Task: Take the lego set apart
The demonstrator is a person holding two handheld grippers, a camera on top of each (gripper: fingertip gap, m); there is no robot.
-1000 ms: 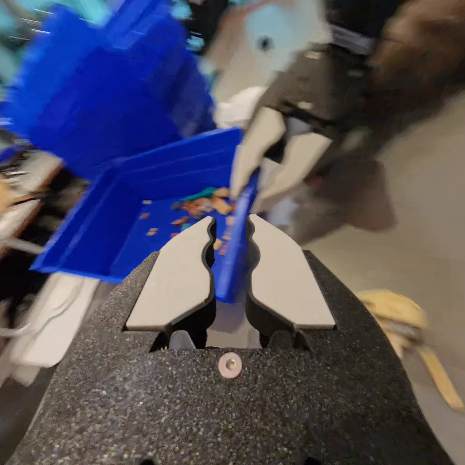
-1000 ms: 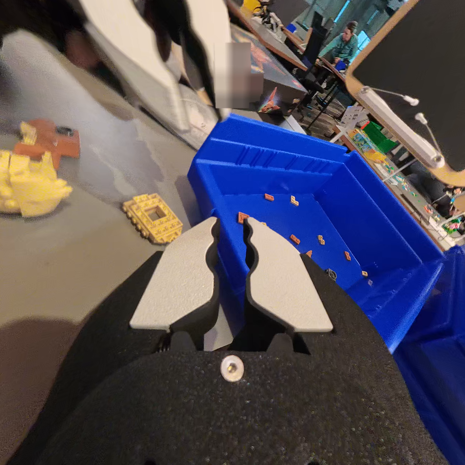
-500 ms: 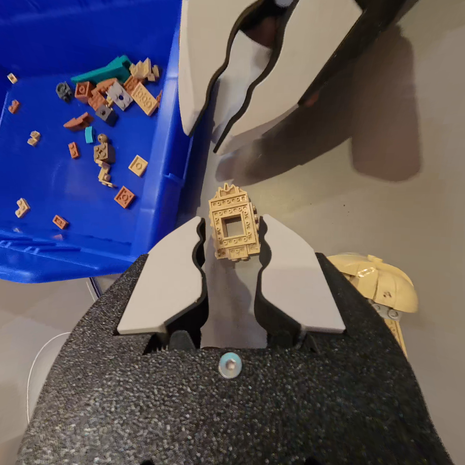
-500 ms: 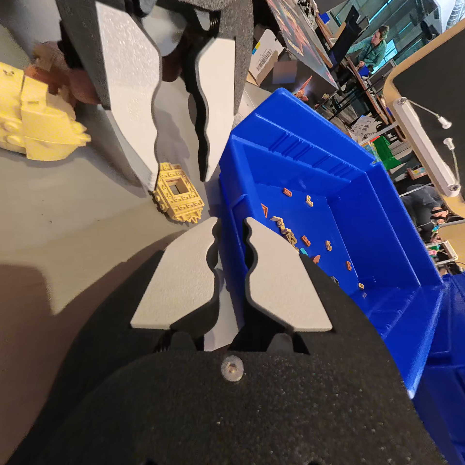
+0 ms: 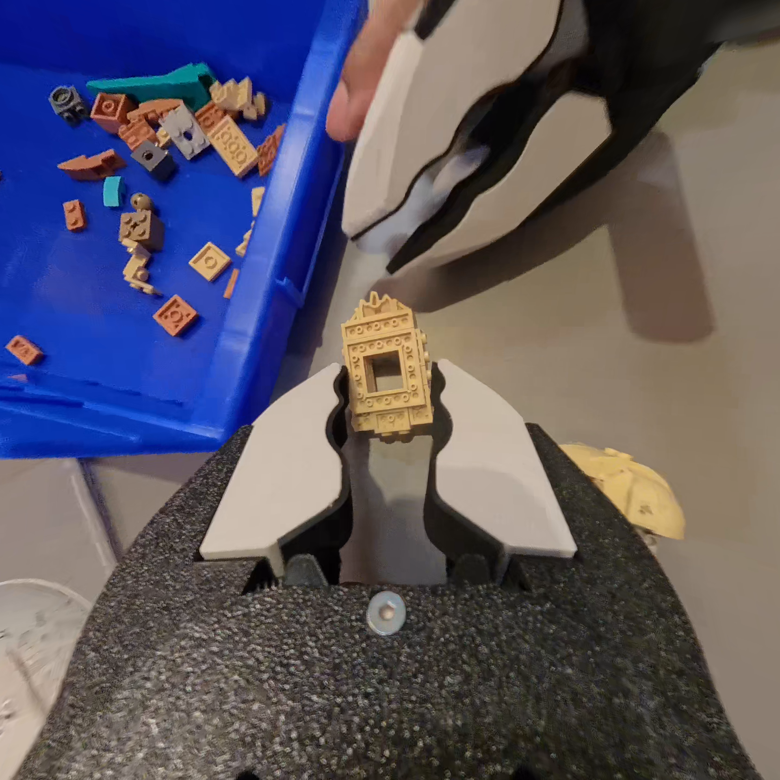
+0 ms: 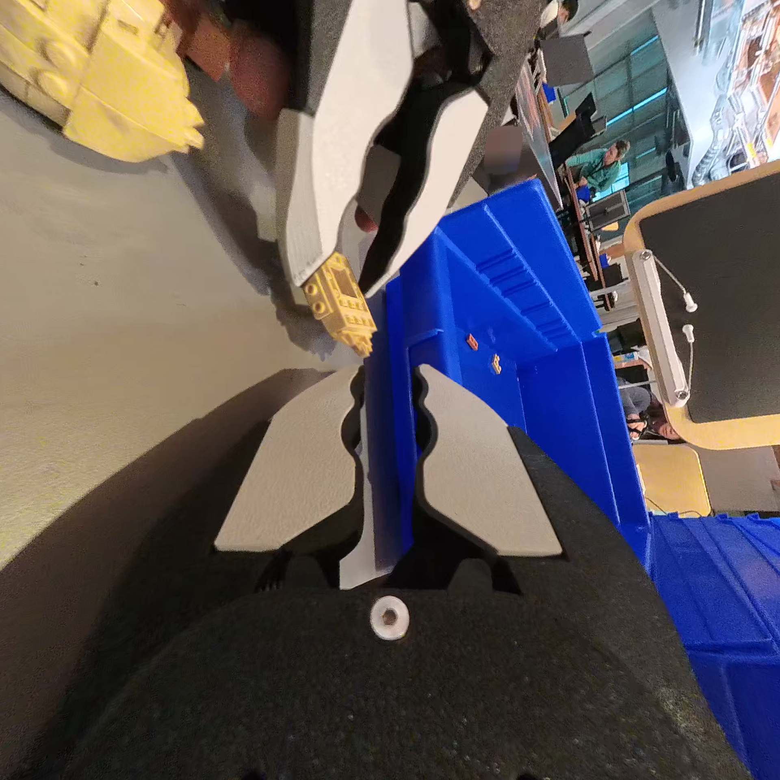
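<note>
Our left gripper (image 5: 389,382) now has its fingers (image 5: 295,443) pressed on both sides of the tan brick frame (image 5: 386,371), a square-holed block build. Half a second ago the fingers stood apart from it while it lay flat on the grey counter (image 5: 548,380). In the right wrist view the frame (image 6: 339,306) now hangs tilted off the counter, just beside the blue bin (image 6: 485,295).

Our right gripper (image 6: 388,371) has narrow fingers around the near wall of the bin, as before. Its left finger lies against the wall, while a sliver of gap shows at its right one, so we cannot tell whether it grips. The bin has tipped more steeply in this view.

Loose bricks (image 5: 169,139) lie in the bin, and a pale yellow block build (image 5: 633,494) sits behind the left gripper.
</note>
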